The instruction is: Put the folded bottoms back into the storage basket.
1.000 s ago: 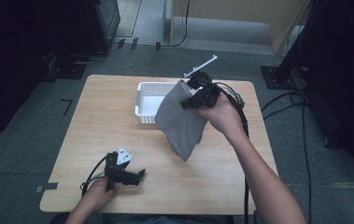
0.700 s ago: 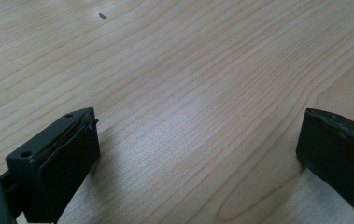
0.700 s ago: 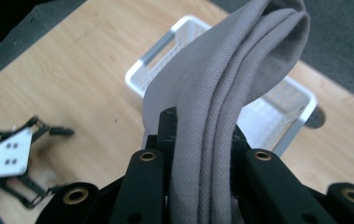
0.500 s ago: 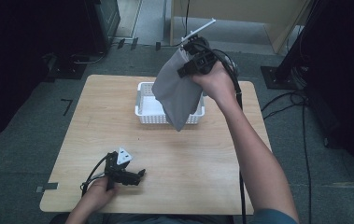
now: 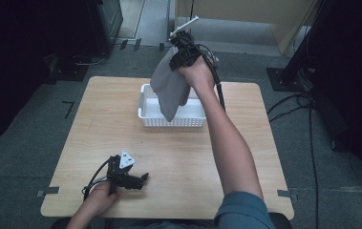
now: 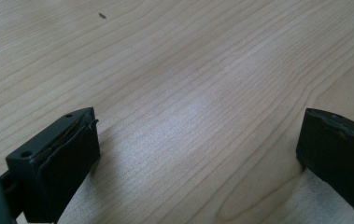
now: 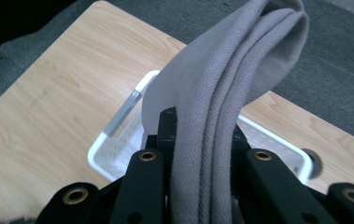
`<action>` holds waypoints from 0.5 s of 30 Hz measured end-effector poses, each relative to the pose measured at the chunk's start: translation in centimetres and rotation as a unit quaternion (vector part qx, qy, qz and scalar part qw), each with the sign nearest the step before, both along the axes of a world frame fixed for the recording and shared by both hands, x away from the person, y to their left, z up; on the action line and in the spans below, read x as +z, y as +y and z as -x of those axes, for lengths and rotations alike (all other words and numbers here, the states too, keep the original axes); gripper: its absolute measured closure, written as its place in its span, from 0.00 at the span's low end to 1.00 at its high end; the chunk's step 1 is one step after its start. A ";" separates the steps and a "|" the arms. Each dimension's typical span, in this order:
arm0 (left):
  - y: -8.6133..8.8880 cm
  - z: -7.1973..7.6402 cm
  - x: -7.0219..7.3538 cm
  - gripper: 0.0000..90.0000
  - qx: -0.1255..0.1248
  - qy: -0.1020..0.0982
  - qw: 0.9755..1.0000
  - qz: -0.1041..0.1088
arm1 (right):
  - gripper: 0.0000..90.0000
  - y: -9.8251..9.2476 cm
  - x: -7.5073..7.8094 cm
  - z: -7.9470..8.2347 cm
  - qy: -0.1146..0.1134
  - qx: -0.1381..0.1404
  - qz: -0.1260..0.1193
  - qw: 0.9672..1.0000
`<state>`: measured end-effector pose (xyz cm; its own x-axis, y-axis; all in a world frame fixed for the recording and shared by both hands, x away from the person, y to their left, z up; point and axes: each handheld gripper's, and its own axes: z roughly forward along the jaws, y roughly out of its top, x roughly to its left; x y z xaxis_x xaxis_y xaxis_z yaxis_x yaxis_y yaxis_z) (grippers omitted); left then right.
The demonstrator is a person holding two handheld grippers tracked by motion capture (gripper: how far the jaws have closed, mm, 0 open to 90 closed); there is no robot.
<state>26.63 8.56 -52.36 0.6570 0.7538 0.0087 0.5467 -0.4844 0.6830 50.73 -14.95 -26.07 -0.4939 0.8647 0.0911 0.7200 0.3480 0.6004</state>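
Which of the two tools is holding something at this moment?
The right tool, raised over the white basket, is shut on the grey cloth. The left tool rests open on the table.

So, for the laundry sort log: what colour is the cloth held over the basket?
Plain grey, no pattern. The cloth shows best in the right gripper view, where its fine knit texture is visible.

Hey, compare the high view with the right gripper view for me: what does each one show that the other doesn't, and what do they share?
The high view alone shows the left gripper resting on the table's near edge in the person's left hand, and the raised right forearm. The right gripper view alone shows, up close, the jaws closed on the folds of the grey cloth and the cloth's fine knit texture. Both show that cloth hanging from the right gripper above the white basket on the wooden table.
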 end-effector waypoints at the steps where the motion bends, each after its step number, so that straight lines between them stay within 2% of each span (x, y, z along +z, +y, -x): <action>1: 0.0 0.0 0.0 0.00 0.000 0.000 1.000 0.000 | 0.85 0.3 -0.3 -0.4 0.001 -0.004 -0.003 1.000; 4: 0.0 0.0 0.0 0.00 0.000 0.000 1.000 -0.001 | 0.85 1.5 -1.3 -1.2 0.002 -0.009 -0.008 1.000; 11: 0.0 0.0 0.0 0.00 0.000 0.000 1.000 0.000 | 0.85 4.0 -3.0 -2.4 -0.014 -0.022 -0.020 0.999; 12: 0.0 0.0 0.0 0.00 0.000 0.000 1.000 0.000 | 0.85 4.0 -3.0 -2.4 -0.014 -0.022 -0.020 0.999; 15: 0.0 0.0 0.0 0.00 0.000 0.000 1.000 0.000 | 0.85 3.9 -4.6 -2.5 -0.027 -0.036 -0.020 0.999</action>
<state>26.63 8.56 -52.36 0.6567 0.7541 0.0091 0.5468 -0.4844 0.6829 53.18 -11.09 -30.70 -0.4353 0.8946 0.1007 0.7083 0.2713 0.6517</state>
